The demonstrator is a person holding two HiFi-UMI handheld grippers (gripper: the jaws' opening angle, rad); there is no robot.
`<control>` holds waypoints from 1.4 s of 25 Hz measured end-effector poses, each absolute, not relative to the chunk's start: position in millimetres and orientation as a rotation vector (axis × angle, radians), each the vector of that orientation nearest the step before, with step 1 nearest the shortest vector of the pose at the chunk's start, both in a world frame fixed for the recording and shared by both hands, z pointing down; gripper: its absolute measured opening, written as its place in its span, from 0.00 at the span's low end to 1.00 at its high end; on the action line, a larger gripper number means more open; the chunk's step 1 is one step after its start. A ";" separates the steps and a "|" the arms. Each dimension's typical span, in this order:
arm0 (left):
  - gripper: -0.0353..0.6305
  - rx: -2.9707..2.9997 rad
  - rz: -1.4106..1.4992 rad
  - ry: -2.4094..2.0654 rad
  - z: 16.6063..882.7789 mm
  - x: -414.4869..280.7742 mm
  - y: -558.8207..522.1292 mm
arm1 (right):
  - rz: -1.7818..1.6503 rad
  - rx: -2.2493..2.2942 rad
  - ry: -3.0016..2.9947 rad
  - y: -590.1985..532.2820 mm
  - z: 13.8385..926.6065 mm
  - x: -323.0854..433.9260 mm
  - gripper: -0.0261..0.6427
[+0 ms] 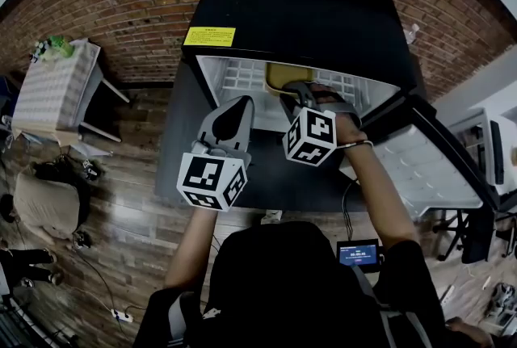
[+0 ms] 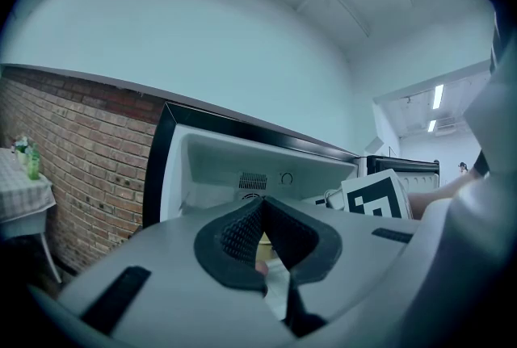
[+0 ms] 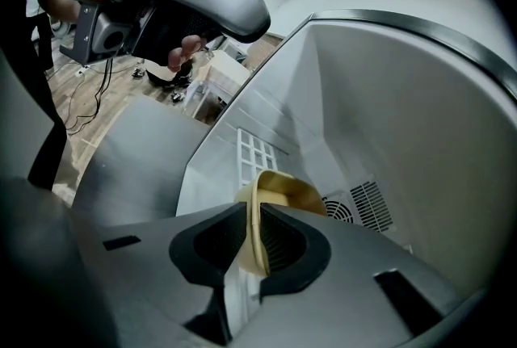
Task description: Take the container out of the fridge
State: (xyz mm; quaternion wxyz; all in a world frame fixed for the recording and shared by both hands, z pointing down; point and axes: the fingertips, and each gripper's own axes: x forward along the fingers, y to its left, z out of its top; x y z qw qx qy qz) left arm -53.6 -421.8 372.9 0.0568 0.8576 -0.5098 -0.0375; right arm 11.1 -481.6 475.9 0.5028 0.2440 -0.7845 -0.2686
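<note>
Nearest the person, at seven o'clock from the fridge opening, the left claw [image 1: 233,114] hangs clenched on nothing and is best held clear of the way out. Beyond it, the right claw [image 3: 252,240] is clamped across the near wall of the yellow container [image 3: 284,191], which sits at its twelve o'clock on the white rack [image 1: 238,76] inside the fridge [image 1: 307,7]. With only a thin wall pinched, the grip should be firm, and the pull should run straight back toward six o'clock with the container level, so that it neither tips nor snags.
</note>
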 end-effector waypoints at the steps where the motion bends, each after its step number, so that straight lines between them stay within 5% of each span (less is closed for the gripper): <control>1: 0.07 2.601 -0.114 -1.545 373.2 -53.7 -421.9 | -0.647 0.585 -1.895 -481.0 475.8 10.7 0.16; 35: 0.07 2.642 -0.135 -1.472 369.0 -64.2 -380.6 | -0.584 0.542 -1.921 -419.6 464.9 -4.0 0.12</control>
